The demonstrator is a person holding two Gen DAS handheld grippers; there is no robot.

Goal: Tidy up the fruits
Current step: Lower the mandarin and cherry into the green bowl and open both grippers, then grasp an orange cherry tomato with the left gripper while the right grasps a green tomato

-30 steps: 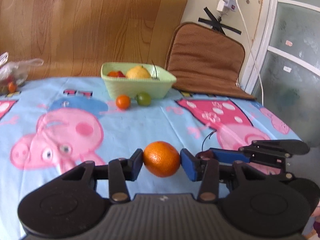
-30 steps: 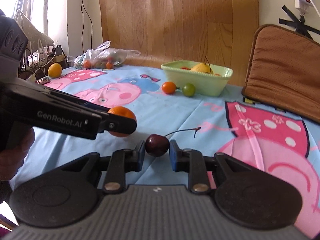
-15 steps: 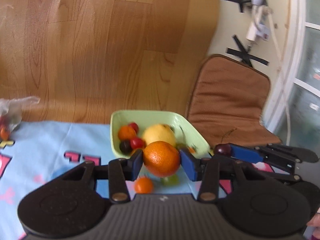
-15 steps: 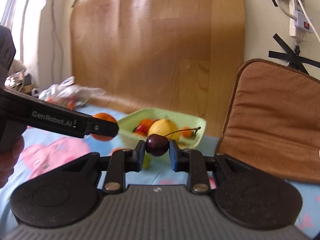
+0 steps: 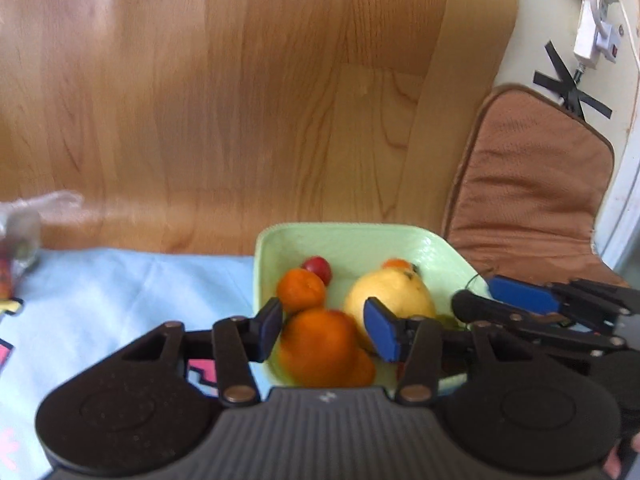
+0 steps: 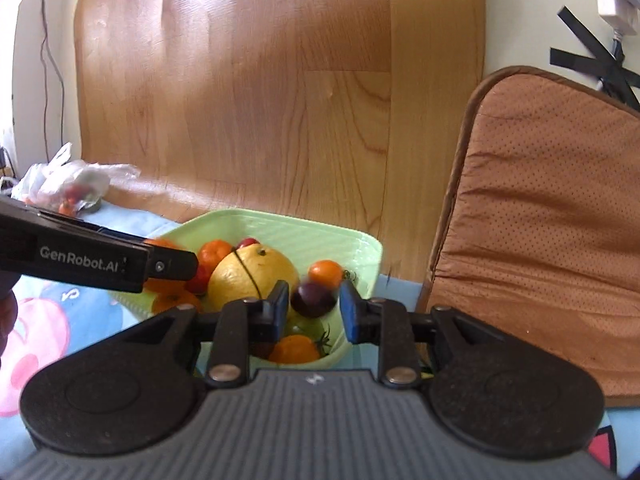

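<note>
Over the green bowl (image 5: 340,229) my left gripper (image 5: 324,330) is opening its jaws. A blurred orange (image 5: 320,350) sits low between the blue pads, which no longer press on it. My right gripper (image 6: 314,309) is opening its jaws too, over the bowl's (image 6: 280,216) right side. Between them is a dark cherry (image 6: 313,300), with a slim gap at each pad. In the bowl lie a yellow lemon (image 6: 248,276), small oranges (image 5: 300,290) and a red tomato (image 5: 318,267). The left gripper's finger (image 6: 168,266) crosses the right wrist view; the right gripper's fingers (image 5: 520,298) show beside the bowl.
A wooden board (image 5: 240,100) stands right behind the bowl. To the right a brown cushion (image 6: 540,220) leans upright. On the blue cartoon tablecloth (image 5: 120,288) at far left lies a plastic bag of small fruit (image 6: 68,188). A white power strip with cable (image 5: 596,36) hangs on the wall.
Both grippers travelled forward across the table to above the bowl. Their jaws have parted, and the orange and the cherry have come loose from the pads.
</note>
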